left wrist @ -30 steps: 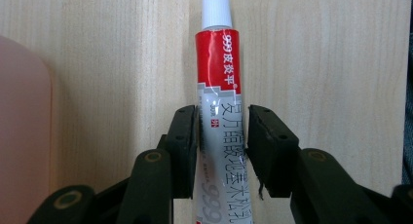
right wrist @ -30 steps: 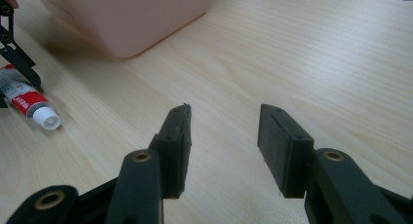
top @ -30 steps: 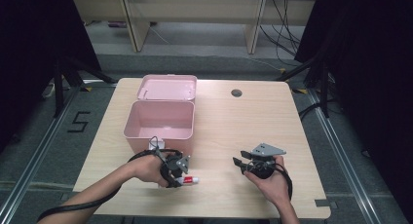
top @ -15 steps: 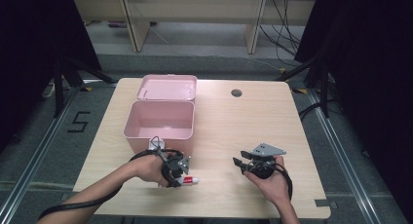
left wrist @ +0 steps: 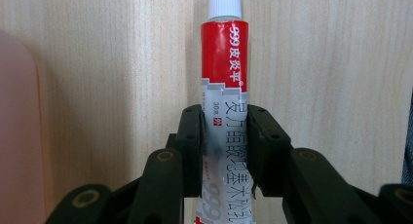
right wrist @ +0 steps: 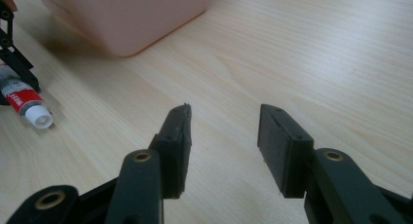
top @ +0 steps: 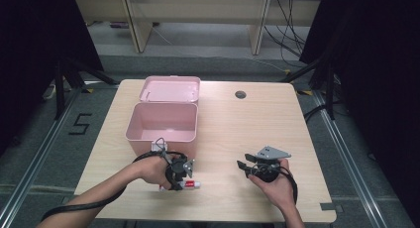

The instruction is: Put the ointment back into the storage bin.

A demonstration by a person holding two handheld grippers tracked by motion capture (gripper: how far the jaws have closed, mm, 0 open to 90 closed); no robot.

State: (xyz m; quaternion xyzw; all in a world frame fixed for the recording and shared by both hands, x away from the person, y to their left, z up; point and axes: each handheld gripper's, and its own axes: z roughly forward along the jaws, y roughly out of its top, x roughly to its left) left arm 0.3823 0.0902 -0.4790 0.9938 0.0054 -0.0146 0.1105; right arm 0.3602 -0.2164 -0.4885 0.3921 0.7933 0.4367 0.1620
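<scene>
One pale wood-grain worktop (top: 223, 139) with rounded corners stands on a grey carpeted floor (top: 44, 153), dark curtains to either side and light wooden shelving (top: 198, 15) with trailing cables behind. A small round grommet hole (top: 240, 94) sits near the worktop's far edge.

Left gripper (left wrist: 225, 151): its black jaws are closed most of the way onto a soft white-and-red squeeze tube of ointment with a ribbed white cap (left wrist: 225, 78), pinching it across its printed body. The tube lies flat on the wood near the front edge, just in front of the pink box, with its cap pointing away from the hand (top: 153, 169); in the high view it shows beside the left gripper (top: 184, 181).

Right gripper (right wrist: 224, 136): its jaws stand wide apart and hold nothing, hovering low over bare wood. From above it (top: 245, 166) sits in the person's right hand (top: 275, 186), a grey three-cornered plate on top, well apart from the tube.

A matte pink plastic box with rounded corners (top: 162, 124) stands open and looks hollow, its hinged lid (top: 171, 89) lying back flat behind it.
</scene>
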